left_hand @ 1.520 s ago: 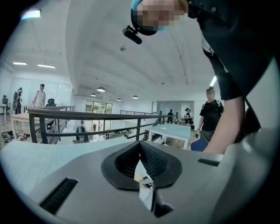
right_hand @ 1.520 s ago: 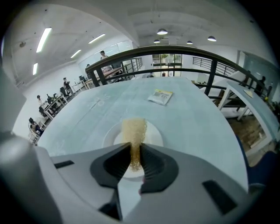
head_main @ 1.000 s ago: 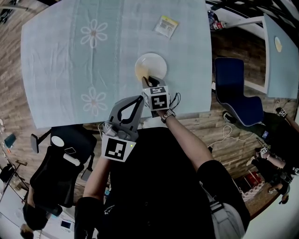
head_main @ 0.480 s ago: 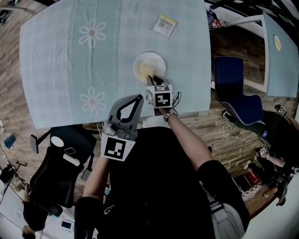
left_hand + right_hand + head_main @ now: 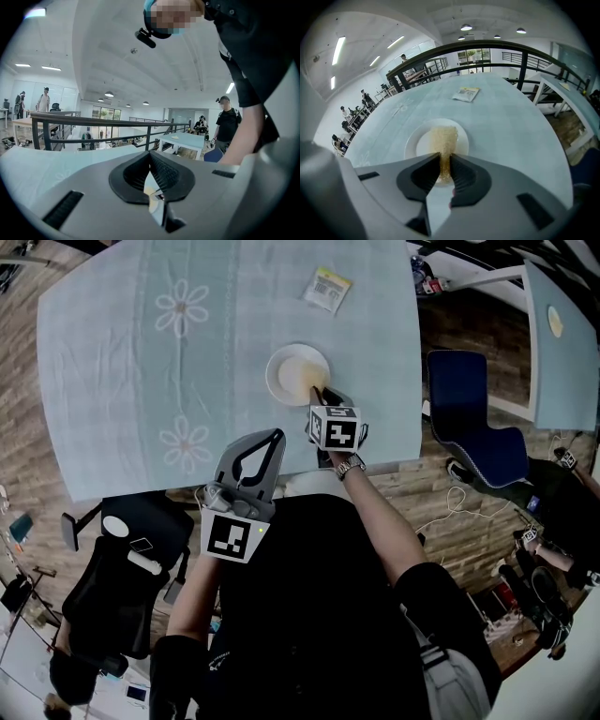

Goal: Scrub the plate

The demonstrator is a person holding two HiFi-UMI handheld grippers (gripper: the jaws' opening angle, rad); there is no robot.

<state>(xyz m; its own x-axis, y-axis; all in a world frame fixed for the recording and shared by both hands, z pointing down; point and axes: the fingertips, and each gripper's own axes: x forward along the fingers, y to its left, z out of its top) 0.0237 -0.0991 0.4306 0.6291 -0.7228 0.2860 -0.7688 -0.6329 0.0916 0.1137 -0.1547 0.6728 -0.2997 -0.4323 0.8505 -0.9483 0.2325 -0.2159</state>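
Held the left tongs (image 5: 274, 437) at the near edge of the desk (image 5: 112, 381), jaws pressed together on nothing. Found the white plate (image 5: 281, 367) just right of them, close to that edge. Clamped the right tongs (image 5: 444, 171) narrowly on a tan scrubbing sponge (image 5: 444, 136), its far end lying on the plate. Saw a small packet (image 5: 327, 289) well beyond, toward the far side.

An open-plan office or lab — white ceiling with strip lights (image 5: 340, 49), a railing (image 5: 487, 47), wood floor (image 5: 21, 409). A blue chair (image 5: 469, 418) stands at the table's (image 5: 112, 352) 3 o'clock, a black chair (image 5: 108, 587) at 8 — people (image 5: 228, 124) stand by a second table (image 5: 183, 139).
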